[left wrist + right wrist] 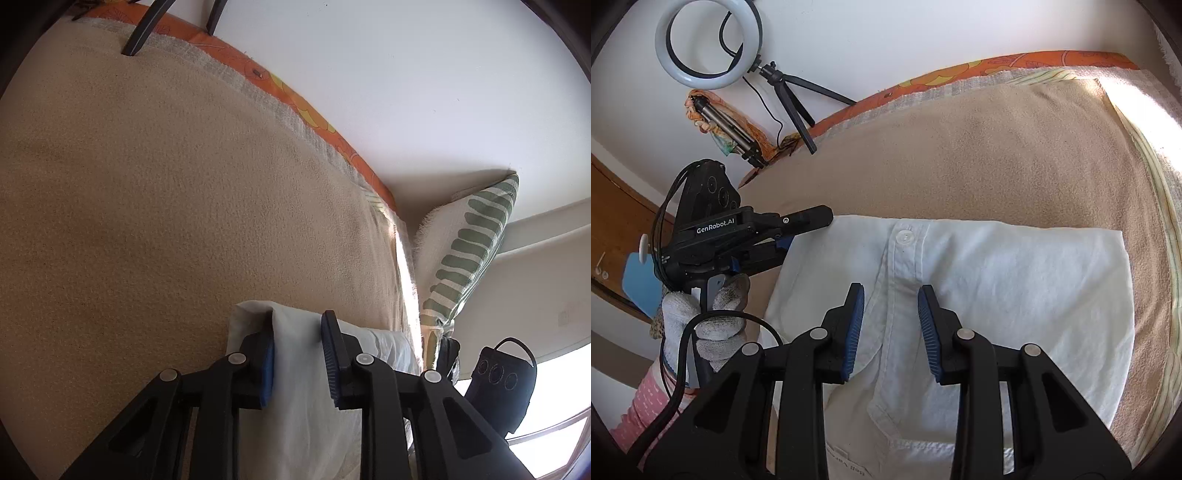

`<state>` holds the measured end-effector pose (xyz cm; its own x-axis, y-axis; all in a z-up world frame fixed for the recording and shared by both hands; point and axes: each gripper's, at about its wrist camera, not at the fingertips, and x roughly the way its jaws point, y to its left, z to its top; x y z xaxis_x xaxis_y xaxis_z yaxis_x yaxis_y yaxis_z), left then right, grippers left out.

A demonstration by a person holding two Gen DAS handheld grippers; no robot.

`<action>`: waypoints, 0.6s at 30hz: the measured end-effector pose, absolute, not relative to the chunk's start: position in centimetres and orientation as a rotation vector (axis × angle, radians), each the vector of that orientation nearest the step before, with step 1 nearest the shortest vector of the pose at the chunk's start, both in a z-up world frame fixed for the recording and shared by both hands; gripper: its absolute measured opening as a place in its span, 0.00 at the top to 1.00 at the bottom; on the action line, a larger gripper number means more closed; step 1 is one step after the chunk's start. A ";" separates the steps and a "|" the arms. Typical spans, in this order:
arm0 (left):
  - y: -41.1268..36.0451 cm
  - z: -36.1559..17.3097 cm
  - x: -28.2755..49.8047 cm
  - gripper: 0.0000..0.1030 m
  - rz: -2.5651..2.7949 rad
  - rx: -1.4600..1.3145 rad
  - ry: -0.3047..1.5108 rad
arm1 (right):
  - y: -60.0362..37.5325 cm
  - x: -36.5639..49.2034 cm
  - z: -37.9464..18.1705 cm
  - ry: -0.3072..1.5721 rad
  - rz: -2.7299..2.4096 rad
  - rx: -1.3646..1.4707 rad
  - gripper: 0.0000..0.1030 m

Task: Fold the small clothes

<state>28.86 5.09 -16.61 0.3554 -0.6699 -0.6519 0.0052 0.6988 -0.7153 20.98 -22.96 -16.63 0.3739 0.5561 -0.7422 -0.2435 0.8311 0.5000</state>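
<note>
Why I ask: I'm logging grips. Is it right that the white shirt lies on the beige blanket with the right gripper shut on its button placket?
Not quite. In the right wrist view the right gripper is open, its jaws spread either side of the placket on the white shirt. The shirt does lie on the beige blanket.

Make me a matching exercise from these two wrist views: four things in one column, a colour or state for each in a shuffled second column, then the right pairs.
Things:
1. shirt
2. ring light
3. pillow
4. right gripper

Colours and states:
A. white with green stripes, leaning at the wall
B. open, fingers over the button placket
C. white, lying flat on the tan blanket
D. round, on a small black tripod

Pairs: 1-C, 2-D, 3-A, 4-B
</note>
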 end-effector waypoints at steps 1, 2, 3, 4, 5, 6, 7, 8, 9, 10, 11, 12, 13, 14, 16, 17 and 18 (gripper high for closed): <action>4.6 -16.6 28.8 0.85 -0.464 -0.629 1.123 | -23.4 21.1 -16.9 1.078 0.517 0.351 0.69; 3.9 -16.5 28.6 0.88 -0.445 -0.550 1.109 | -23.7 21.2 -17.2 1.085 0.516 0.361 0.69; 3.1 -16.3 28.2 0.89 -0.426 -0.470 1.091 | -23.8 21.3 -17.5 1.093 0.515 0.361 0.70; 2.4 -16.1 27.9 0.89 -0.414 -0.411 1.074 | -23.7 21.3 -17.6 1.096 0.515 0.354 0.70; 2.0 -15.8 27.7 0.89 -0.404 -0.371 1.062 | -23.6 21.3 -17.5 1.095 0.516 0.346 0.70; 2.0 -15.4 27.6 0.88 -0.397 -0.349 1.055 | -23.6 21.2 -17.1 1.088 0.521 0.336 0.70; 2.1 -15.0 27.5 0.87 -0.385 -0.333 1.048 | -23.6 21.0 -16.6 1.072 0.526 0.325 0.70; 2.6 -14.6 27.4 0.86 -0.372 -0.327 1.040 | -23.8 20.8 -15.9 1.050 0.529 0.317 0.69; 3.2 -14.3 27.2 0.86 -0.358 -0.328 1.034 | -24.2 20.6 -15.3 1.031 0.531 0.318 0.69; 3.8 -13.9 27.1 0.84 -0.323 -0.321 1.016 | -24.8 20.5 -14.8 1.015 0.529 0.326 0.69; 4.7 -13.5 26.8 0.84 -0.286 -0.312 0.994 | -25.4 20.5 -14.3 1.000 0.517 0.335 0.69; 5.5 -13.0 26.5 0.84 -0.264 -0.320 0.980 | -26.1 20.5 -14.0 0.987 0.500 0.340 0.69; 6.2 -12.6 26.5 0.84 -0.265 -0.356 0.970 | -26.9 20.5 -13.8 0.976 0.485 0.347 0.69; 6.7 -12.1 26.3 0.84 -0.278 -0.395 0.964 | -27.6 20.6 -13.7 0.969 0.469 0.360 0.69; 6.3 -11.1 26.0 0.80 -0.345 -0.417 0.955 | -28.9 20.8 -13.7 0.961 0.445 0.386 0.69; 5.7 -10.7 25.9 0.80 -0.377 -0.406 0.954 | -29.4 20.9 -13.7 0.957 0.434 0.392 0.69; 4.6 -10.5 25.9 0.80 -0.414 -0.412 0.952 | -29.7 21.0 -13.8 0.955 0.422 0.390 0.69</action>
<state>25.90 4.62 -10.52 0.5150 -0.5099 -0.6891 0.1567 0.8463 -0.5091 21.01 -29.66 -13.78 0.5093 0.5079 -0.6947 -0.1723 0.8511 0.4960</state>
